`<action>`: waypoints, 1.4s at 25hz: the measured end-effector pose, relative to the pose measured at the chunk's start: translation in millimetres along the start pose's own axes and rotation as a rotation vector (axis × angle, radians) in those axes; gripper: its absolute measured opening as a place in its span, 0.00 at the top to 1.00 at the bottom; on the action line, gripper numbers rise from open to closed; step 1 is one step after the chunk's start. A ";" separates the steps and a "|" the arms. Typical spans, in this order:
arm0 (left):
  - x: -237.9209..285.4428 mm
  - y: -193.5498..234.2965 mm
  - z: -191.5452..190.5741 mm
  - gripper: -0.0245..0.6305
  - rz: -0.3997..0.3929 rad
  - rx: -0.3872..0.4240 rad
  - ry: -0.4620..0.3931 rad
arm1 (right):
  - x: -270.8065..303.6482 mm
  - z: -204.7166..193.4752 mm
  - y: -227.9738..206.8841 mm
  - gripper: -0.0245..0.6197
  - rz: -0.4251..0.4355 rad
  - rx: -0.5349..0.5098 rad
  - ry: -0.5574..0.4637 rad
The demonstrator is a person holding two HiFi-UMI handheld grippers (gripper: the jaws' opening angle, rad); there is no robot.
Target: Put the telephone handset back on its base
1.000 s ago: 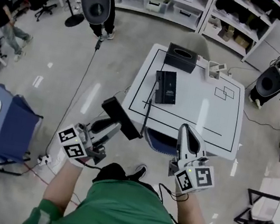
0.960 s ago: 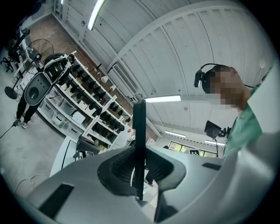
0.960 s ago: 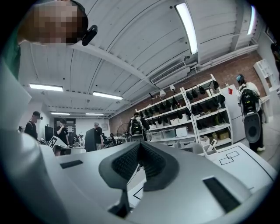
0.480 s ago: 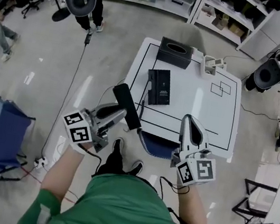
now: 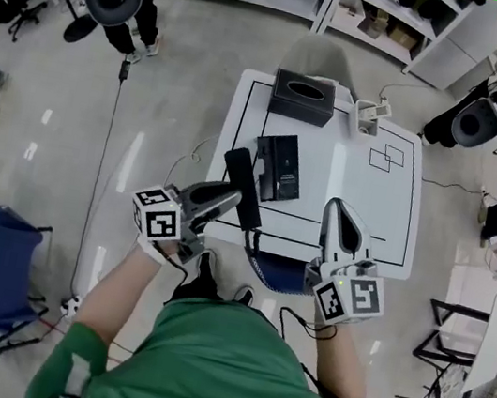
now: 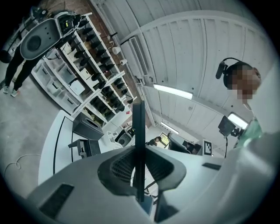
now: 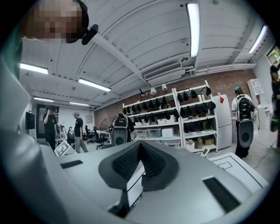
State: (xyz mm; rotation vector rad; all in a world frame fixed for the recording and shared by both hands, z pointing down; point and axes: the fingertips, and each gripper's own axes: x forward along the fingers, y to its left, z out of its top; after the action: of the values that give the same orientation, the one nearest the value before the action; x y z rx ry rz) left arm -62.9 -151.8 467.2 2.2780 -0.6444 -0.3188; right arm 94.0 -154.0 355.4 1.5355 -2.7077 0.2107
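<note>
Black and slim, the telephone handset (image 5: 241,175) is clamped crosswise in the left gripper (image 5: 227,201). The jaws are narrowed onto its middle, so both ends stick out past the pads. In the left gripper view it shows edge-on, a thin dark bar standing upright between the ribbed pads. From the head view it hangs over the near left edge of the white table (image 5: 369,215), its long axis running roughly from eleven to five o'clock.

Its base (image 5: 280,166) lies flat on the table inside the black outline, at about two o'clock from the handset and just beside it. The two are apart, and the cradle is unoccupied. A black tissue box (image 5: 302,98) sits at twelve o'clock from the base, along the far edge.

The right gripper (image 5: 337,207) is at about three o'clock from the handset, pointing level over the near edge of the table. Its own view shows the ribbed pads brought together at the tips with nothing held between them. The person holding both tools wears a green top (image 5: 218,369) and stands at the six o'clock side of the table.
</note>
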 end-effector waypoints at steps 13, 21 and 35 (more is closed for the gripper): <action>55.2 89.1 -15.6 0.84 -0.058 -0.132 0.098 | 39.0 -28.2 -18.5 0.93 -0.087 0.031 0.076; 85.6 134.7 -43.6 0.84 -0.013 -0.192 0.130 | 47.2 -51.5 -55.5 0.93 -0.075 0.091 0.131; 109.8 187.7 -74.4 0.84 0.024 -0.239 0.227 | 53.0 -68.2 -85.5 0.93 -0.092 0.117 0.179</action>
State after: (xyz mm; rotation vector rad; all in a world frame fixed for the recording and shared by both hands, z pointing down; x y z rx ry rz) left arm -6.6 -280.2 649.3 2.0379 -0.4885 -0.1148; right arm 136.5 -233.8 436.5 1.5814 -2.5221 0.4869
